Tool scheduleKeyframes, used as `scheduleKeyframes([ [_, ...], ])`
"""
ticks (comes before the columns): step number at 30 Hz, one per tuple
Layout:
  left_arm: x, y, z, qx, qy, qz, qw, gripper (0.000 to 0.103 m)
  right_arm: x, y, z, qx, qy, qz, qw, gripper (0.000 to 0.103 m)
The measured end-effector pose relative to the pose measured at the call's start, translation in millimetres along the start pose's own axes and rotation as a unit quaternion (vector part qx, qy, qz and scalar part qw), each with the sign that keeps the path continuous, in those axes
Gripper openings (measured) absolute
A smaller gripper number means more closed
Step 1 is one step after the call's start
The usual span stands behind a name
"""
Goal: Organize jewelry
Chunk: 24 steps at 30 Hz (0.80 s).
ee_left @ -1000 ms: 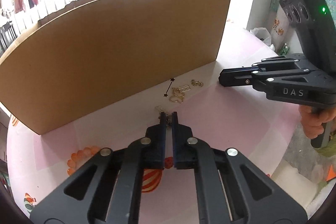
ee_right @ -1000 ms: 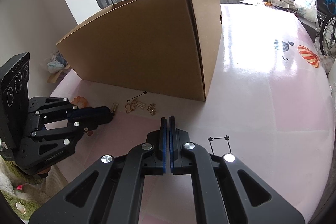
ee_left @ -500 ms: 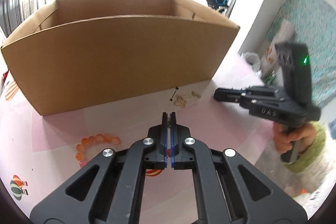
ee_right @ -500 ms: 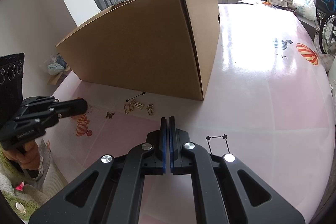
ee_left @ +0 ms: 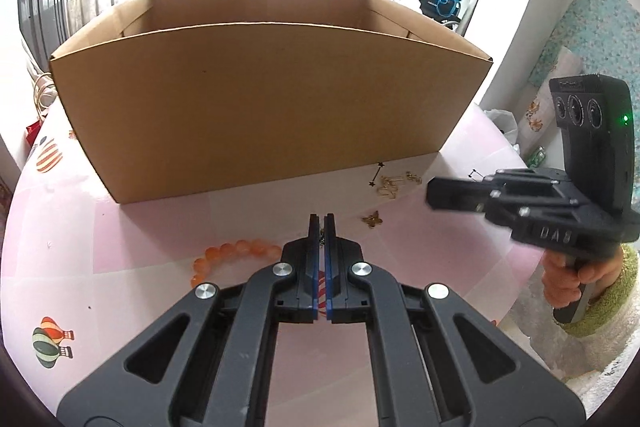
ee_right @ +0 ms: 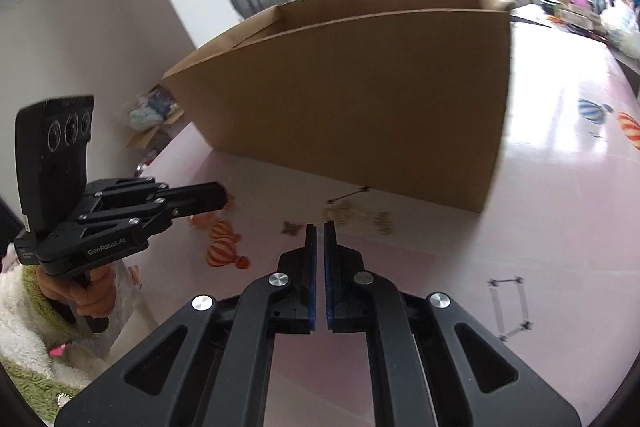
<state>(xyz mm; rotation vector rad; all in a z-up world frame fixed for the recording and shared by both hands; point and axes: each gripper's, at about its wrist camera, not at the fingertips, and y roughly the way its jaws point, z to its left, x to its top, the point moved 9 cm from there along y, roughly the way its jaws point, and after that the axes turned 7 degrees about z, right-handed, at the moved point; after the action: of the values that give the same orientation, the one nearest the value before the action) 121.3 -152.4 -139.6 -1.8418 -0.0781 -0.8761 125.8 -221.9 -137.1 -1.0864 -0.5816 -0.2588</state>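
Jewelry: loose, lying on pink table point(ee_left: 140, 227), in front of cardboard box point(ee_left: 260, 107).

- Gold cluster point(ee_left: 394, 183): ahead and to the right of left gripper point(ee_left: 321, 223), just beside the box's near wall, in front of the right gripper's tips. Blurred in the right wrist view.
- Butterfly charm point(ee_left: 371, 219): just right of the left gripper's tips, flat on the table.
- Orange bead bracelet point(ee_left: 232, 255): left of and partly under the left gripper's fingers.
- Small piece point(ee_left: 321, 239): apparently pinched between the left gripper's pads, only a sliver showing; kind not told.

Left gripper: closed, clamped on that small piece as far as can be seen, raised off the table, short of the box.
Right gripper point(ee_right: 320, 227): jaws just parting, narrow gap, nothing between them, tips aimed toward the cluster.

Risks, as judged:
- Thin hold on the small piece; likely to slip out on the way over the tall near wall if jolted or tilted.
- Release short of the rim: piece dropped outside the box.
- Narrow right gap: tips likely to push the cluster against the box instead of straddling one item, or to catch several tangled pieces at once.
- Butterfly charm flat on a smooth cloth: prone to sliding away under a closing pad.
- Grippers near each other over the same patch: possible collision.
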Motion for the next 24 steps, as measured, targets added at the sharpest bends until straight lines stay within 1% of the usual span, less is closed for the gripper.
scheduleKeyframes([
  [1, 0, 0, 1, 0.001, 0.000, -0.001, 1.0000, 0.001, 0, 3, 4, 0.003, -0.004, 0.005, 1.000, 0.017],
  [2, 0, -1, 2, 0.002, 0.000, -0.002, 1.0000, 0.001, 1, 7, 8, 0.002, -0.009, 0.009, 1.000, 0.021],
  [3, 0, -1, 4, 0.004, 0.000, -0.003, 1.0000, 0.001, 2, 11, 12, 0.001, -0.015, 0.012, 1.000, 0.023],
  [4, 0, -2, 5, 0.006, 0.000, -0.004, 1.0000, 0.001, 3, 13, 15, 0.002, -0.020, 0.015, 1.000, 0.023],
  [7, 0, -4, 8, 0.006, -0.004, -0.007, 0.9999, 0.001, 5, 20, 22, -0.010, -0.034, 0.023, 0.999, 0.023],
  [10, 0, -5, 11, 0.006, -0.007, -0.011, 0.9999, 0.001, 5, 28, 27, -0.031, -0.053, 0.036, 0.997, 0.023],
  [15, -2, -3, 12, 0.006, -0.009, -0.011, 0.9999, 0.001, 4, 31, 32, -0.071, -0.087, 0.033, 0.993, 0.023],
  [17, -1, -3, 12, 0.006, -0.010, -0.012, 0.9999, 0.001, 1, 32, 36, -0.097, -0.114, 0.027, 0.988, 0.022],
  [18, -2, -2, 13, 0.005, -0.011, -0.012, 0.9999, 0.001, 0, 33, 39, -0.111, -0.132, 0.024, 0.985, 0.018],
  [19, -3, -2, 13, 0.005, -0.013, -0.012, 0.9998, 0.001, -1, 32, 40, -0.110, -0.135, 0.024, 0.984, 0.015],
  [22, -3, 0, 15, 0.005, -0.015, -0.011, 0.9998, 0.001, -2, 31, 41, -0.099, -0.137, 0.023, 0.985, 0.010],
  [24, -4, 0, 15, 0.005, -0.015, -0.011, 0.9998, 0.001, -3, 30, 40, -0.094, -0.139, 0.022, 0.986, 0.009],
])
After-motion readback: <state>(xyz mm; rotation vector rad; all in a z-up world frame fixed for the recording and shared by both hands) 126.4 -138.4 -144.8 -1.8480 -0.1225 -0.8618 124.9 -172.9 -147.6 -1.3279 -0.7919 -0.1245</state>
